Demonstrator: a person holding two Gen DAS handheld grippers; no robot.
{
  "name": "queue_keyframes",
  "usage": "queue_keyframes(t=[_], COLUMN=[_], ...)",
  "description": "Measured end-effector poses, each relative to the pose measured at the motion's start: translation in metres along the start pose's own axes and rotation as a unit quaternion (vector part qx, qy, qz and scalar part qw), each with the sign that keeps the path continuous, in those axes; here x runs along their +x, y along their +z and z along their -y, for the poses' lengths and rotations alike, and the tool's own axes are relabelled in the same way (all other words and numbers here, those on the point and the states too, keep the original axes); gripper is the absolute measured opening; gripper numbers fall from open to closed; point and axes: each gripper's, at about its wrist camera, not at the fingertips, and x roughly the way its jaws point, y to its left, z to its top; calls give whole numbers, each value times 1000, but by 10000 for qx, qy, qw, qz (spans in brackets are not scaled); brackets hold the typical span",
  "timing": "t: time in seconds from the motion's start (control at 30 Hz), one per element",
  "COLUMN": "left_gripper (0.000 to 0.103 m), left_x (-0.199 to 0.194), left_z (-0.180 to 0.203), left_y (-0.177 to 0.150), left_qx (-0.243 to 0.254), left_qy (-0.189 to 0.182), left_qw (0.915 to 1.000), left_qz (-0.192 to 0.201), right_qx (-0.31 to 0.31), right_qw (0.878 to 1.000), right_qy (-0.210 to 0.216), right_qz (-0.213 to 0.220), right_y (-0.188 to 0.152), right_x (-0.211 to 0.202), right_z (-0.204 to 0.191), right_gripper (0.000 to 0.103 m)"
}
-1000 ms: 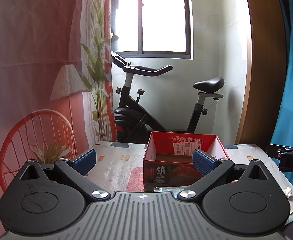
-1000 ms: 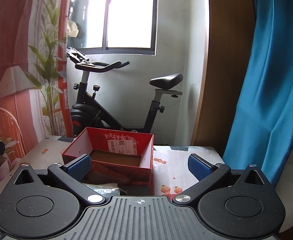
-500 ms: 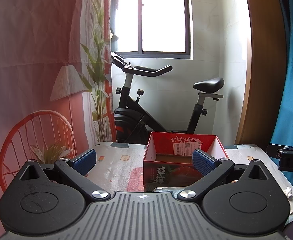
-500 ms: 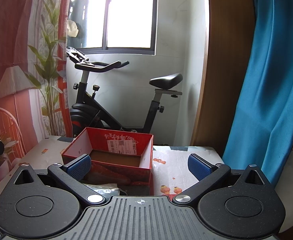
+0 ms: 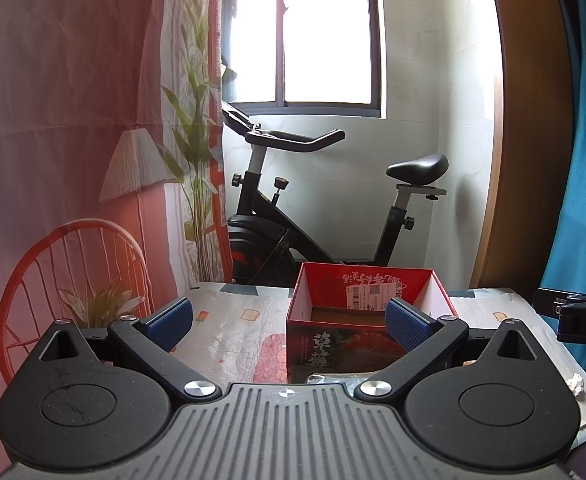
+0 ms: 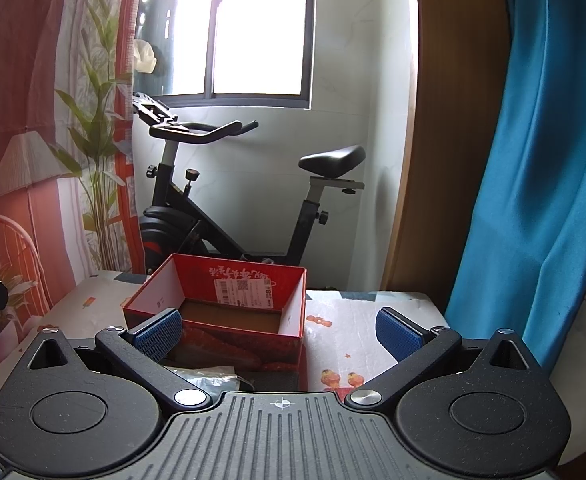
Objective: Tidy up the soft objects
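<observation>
A: Left gripper (image 5: 289,322): fingers spread wide, blue pads far apart, nothing between them. It hangs above the bench (image 5: 229,332), level, facing the window.

B: Right gripper (image 6: 279,330)?

A: Same. Fingers fully apart, nothing held. Its left pad (image 6: 157,330) overlaps the near left corner of the red box (image 6: 217,316) in view; cannot tell whether it touches.

B: Box state?

A: Open-topped red carton, upright on the bench cloth, brown floor bare as far as visible. White shipping label on the inner far wall. In the left wrist view it sits right of centre, partly behind the right pad (image 5: 407,322).

B: Soft objects?

A: A crinkled clear plastic bag (image 6: 207,374) lies on the bench just in front of the box, mostly hidden by the gripper body; contents cannot be made out. A small white crumpled wad (image 5: 576,383) lies near the bench's right edge, well apart from the box.

B: Surroundings?

A: Exercise bike (image 5: 325,208) behind the bench under the window; blue curtain (image 6: 533,160) on the right; printed backdrop with a red chair on the left. A black part of the right gripper shows at the right edge of the left wrist view.
</observation>
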Motion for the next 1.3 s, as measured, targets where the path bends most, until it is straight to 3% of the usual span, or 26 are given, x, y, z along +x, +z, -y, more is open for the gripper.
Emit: queue_keyframes(t=[0.73, 1.0, 1.3], left_gripper=[103, 103, 103], left_x=[4, 34, 85], left_z=[-5, -19, -36], left_y=[-2, -13, -50], left_qx=[-77, -263, -452], left_qy=[3, 133, 25], left_qw=[9999, 9980, 9892], left_qz=[-128, -554, -1396], right_qx=[117, 162, 357], right_qw=[9999, 9999, 9981], right_qy=[11, -30, 435], right_qz=[-28, 35, -269], right_y=[-2, -22, -66], right_x=[6, 27, 76], right_z=[3, 8, 3], right_gripper=[103, 103, 103])
